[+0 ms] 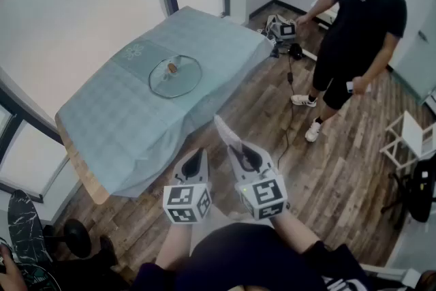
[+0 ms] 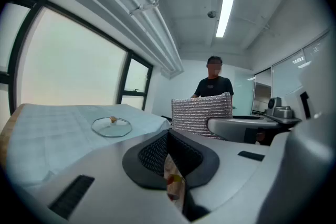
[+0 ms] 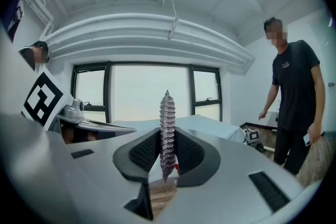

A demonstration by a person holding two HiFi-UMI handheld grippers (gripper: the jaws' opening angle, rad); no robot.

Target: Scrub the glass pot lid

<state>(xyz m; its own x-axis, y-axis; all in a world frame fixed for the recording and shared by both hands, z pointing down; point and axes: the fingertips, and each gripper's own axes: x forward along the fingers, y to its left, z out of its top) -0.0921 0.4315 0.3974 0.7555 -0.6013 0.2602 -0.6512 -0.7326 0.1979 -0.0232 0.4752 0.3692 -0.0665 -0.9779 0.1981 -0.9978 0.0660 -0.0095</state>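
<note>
The glass pot lid (image 1: 174,75) lies flat on the teal-covered table (image 1: 122,126), its knob up; in the left gripper view the lid (image 2: 111,126) sits far ahead to the left. Both grippers hover over the floor, short of the table's near edge. My left gripper (image 1: 196,155) is shut with nothing between its pads (image 2: 168,135). My right gripper (image 1: 236,146) is shut on a silver mesh scrub pad (image 1: 225,130), which stands edge-on between its jaws (image 3: 167,131). From the left gripper view the scrub pad (image 2: 201,113) shows broadside.
A person in black (image 1: 357,31) stands on the wooden floor right of the table, near equipment and cables (image 1: 283,27). A white stand (image 1: 409,136) is at far right. A dark dumbbell (image 1: 71,235) lies by the table's near left corner. Windows run behind the table.
</note>
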